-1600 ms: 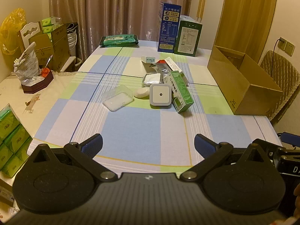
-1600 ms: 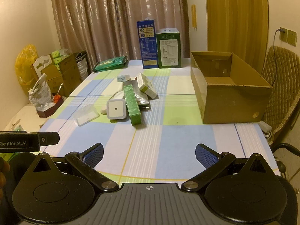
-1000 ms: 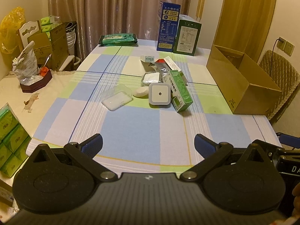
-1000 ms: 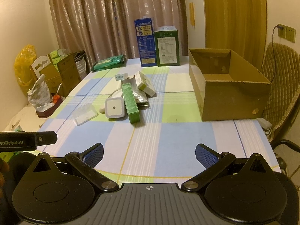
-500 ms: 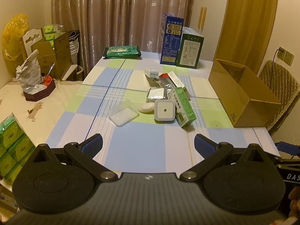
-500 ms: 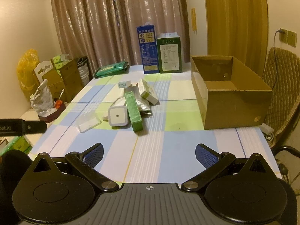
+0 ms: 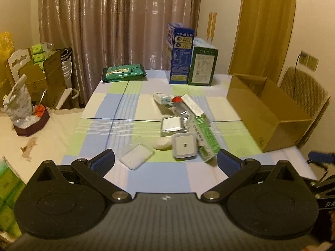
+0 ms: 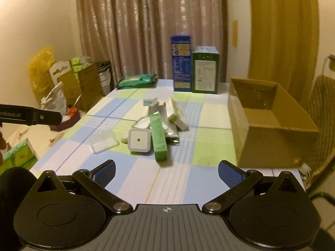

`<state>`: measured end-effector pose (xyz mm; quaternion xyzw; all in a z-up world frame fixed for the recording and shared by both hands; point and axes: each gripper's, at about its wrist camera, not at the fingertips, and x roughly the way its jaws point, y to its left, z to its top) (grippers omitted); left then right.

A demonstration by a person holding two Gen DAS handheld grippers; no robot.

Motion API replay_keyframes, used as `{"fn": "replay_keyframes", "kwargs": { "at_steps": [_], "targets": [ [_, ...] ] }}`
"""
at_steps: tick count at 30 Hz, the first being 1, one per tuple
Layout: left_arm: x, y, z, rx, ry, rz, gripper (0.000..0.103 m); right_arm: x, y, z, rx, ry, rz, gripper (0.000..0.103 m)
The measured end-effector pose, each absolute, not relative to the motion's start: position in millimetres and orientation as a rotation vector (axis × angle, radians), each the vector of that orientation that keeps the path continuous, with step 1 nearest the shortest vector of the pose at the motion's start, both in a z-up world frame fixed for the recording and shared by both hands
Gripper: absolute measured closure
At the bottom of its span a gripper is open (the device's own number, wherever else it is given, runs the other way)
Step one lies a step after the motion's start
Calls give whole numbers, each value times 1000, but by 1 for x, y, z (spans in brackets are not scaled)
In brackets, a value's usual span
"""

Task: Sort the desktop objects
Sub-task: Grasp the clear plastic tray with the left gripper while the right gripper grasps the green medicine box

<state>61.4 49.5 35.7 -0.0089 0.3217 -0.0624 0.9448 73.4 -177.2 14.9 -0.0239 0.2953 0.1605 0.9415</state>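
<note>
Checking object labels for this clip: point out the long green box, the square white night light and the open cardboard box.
long green box (image 8: 158, 138), right wrist view, on its top face.
square white night light (image 7: 184, 145), left wrist view, on its front face.
cardboard box (image 8: 270, 146), right wrist view, on its near outer wall.

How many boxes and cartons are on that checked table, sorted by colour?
Brown open cardboard box: 1
Tall blue carton: 1
Dark green upright carton: 1
Long light green box lying flat: 1
Total: 4, not counting the small whitish packs, too blurred to sort.
</note>
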Motion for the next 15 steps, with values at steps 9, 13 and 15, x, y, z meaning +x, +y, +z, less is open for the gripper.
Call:
{"fn": "replay_keyframes", "kwargs": {
  "at_steps": [9,13,15],
  "targets": [
    [106,76,24,83,628,-200,1,131,-158,-8,-93,631,379,2],
    [127,89,13,154,623,-233,1,158,-149,-21,-103,642,381,2],
    [140,97,0,189,631,-248,1,169,-145,-28,-104,650,380,2]
  ]
}}
